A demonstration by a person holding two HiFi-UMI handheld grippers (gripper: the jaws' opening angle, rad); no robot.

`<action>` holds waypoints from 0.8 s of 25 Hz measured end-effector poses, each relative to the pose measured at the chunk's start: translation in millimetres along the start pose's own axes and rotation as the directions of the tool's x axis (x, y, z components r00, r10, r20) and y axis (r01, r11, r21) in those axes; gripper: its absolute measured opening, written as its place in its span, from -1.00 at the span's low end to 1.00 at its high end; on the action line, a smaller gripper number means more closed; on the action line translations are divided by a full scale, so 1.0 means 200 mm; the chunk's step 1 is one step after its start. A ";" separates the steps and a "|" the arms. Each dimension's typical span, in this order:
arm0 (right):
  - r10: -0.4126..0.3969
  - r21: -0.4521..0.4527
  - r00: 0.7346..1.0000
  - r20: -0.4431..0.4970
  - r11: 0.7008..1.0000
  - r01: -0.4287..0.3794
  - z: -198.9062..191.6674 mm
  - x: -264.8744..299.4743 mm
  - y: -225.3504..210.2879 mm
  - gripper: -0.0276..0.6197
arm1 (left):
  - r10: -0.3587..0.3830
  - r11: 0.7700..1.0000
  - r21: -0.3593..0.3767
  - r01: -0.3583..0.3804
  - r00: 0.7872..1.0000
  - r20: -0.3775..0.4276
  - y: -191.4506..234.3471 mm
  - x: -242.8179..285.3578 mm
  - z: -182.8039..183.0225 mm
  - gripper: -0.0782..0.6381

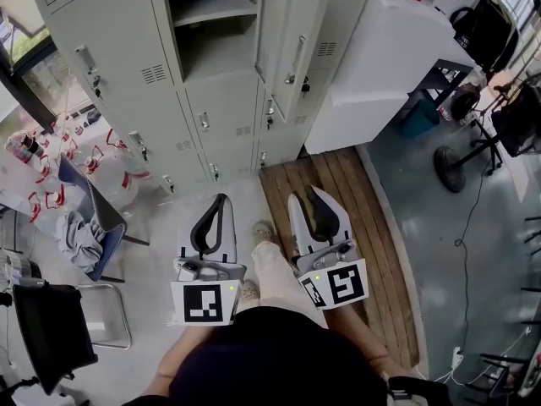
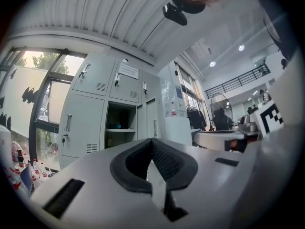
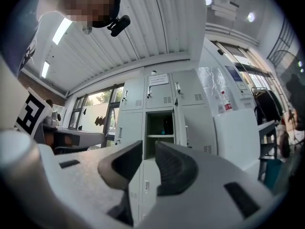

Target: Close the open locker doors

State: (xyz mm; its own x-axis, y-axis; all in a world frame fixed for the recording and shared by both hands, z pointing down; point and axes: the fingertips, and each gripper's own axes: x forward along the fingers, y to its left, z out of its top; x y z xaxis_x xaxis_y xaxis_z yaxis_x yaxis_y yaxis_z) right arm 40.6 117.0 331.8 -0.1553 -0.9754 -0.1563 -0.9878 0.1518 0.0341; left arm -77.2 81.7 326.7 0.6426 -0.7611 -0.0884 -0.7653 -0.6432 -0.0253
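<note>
A bank of grey lockers (image 1: 127, 66) stands ahead of me. One middle compartment (image 1: 211, 24) is open, its door (image 1: 292, 36) swung out to the right. Both gripper views show that dark compartment (image 2: 119, 125) (image 3: 159, 128) with a shelf inside, and its door (image 2: 152, 118) (image 3: 190, 128) beside it. My left gripper (image 1: 221, 200) is held low, well short of the lockers, its jaws meeting at the tips with nothing in them. My right gripper (image 1: 305, 194) is next to it, jaws a little apart and empty; the gap shows in the right gripper view (image 3: 148, 147).
A white cabinet (image 1: 389, 57) stands right of the lockers, with a wooden pallet (image 1: 338, 201) on the floor before it. At the left are bottles (image 1: 110, 176), a chair with cloth (image 1: 84, 227) and a black chair (image 1: 51, 328). A fan (image 1: 461, 163) is at the right.
</note>
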 end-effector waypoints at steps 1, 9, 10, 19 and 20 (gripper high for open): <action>0.006 -0.002 1.000 0.005 1.000 -0.006 0.00 0.04 -0.01 -0.70 | -0.003 1.000 0.000 0.003 1.000 -0.002 0.01 0.03 0.00 -0.78; 0.033 0.000 0.999 0.020 0.999 -0.033 -0.03 0.37 -0.20 -0.70 | 0.024 1.000 -0.004 -0.024 1.000 0.013 0.16 0.37 0.02 -0.78; 0.033 0.000 0.999 0.022 0.999 -0.033 -0.03 0.41 -0.23 -0.70 | 0.023 1.000 -0.001 -0.023 1.000 0.014 0.16 0.42 0.02 -0.78; 0.060 0.015 0.998 0.001 0.998 -0.060 -0.09 0.71 -0.54 -0.70 | 0.014 1.000 0.011 -0.014 1.000 0.007 0.14 0.86 0.00 -0.78; 0.066 0.016 0.998 0.000 0.998 -0.066 -0.10 0.73 -0.57 -0.70 | 0.017 1.000 0.007 -0.017 1.000 0.003 0.14 0.91 -0.01 -0.78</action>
State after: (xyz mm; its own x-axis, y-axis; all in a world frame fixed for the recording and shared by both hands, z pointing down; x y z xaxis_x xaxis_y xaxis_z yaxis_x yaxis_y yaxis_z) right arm 131.1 -46.8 324.3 -0.2206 -0.9632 -0.1536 -0.9754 0.2188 0.0285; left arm 19.1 -74.8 311.7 0.6297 -0.7713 -0.0921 -0.7761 -0.6299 -0.0306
